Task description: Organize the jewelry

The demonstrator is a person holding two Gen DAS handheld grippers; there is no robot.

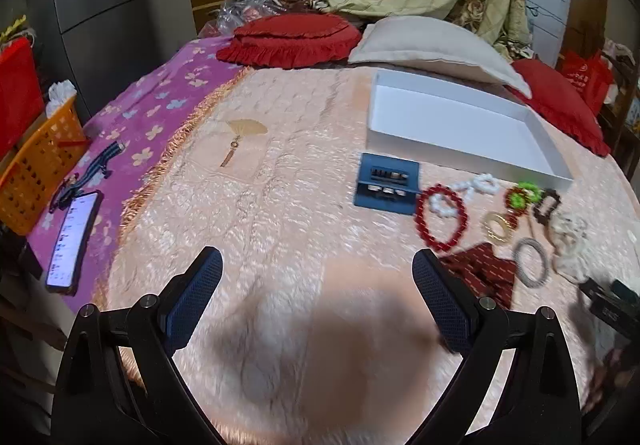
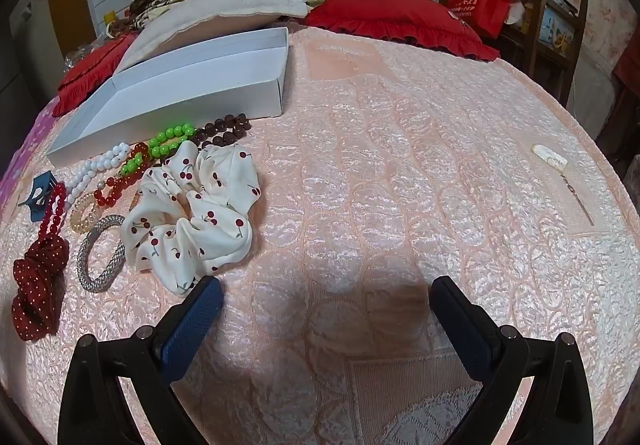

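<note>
Clearly, both grippers hang empty above the pink quilted bedspread (image 2: pixel 400 165), each with its 2 blue-padded jaws spread wide and nothing between them. The jewelry lies in 1 loose cluster just in front of the white box (image 2: pixel 192 85), which sits open and, as far as its interior shows, empty.

From the right gripper (image 2: pixel 324 309) the cluster lies forward and to the left. The cherry-print scrunchie (image 2: pixel 192 213) is nearest; its lower edge sits just beside, and may pass under, the left jaw tip. Past it lie the silver bangle (image 2: pixel 96 253), the dotted red bow (image 2: pixel 38 285), the red bead bracelet (image 2: pixel 54 213), white beads (image 2: pixel 100 165), green beads (image 2: pixel 164 143) and brown beads (image 2: pixel 224 127). The scrunchie is a rumpled ring with no strong long axis, so the approach angle probably matters little.

From the left gripper (image 1: pixel 318 293) the same cluster lies forward and to the right, with the bow touching or just beyond its right jaw and the blue hair claw (image 1: pixel 386 183) farther ahead, near the box's front wall.

My judgement is that the right hand is better placed for the scrunchie, needing a short shift left. Open bedspread stretches to the right of the cluster, giving free room; the box's near wall must be cleared to drop anything in. The phone (image 1: pixel 72 237) lies well apart at the left.
</note>
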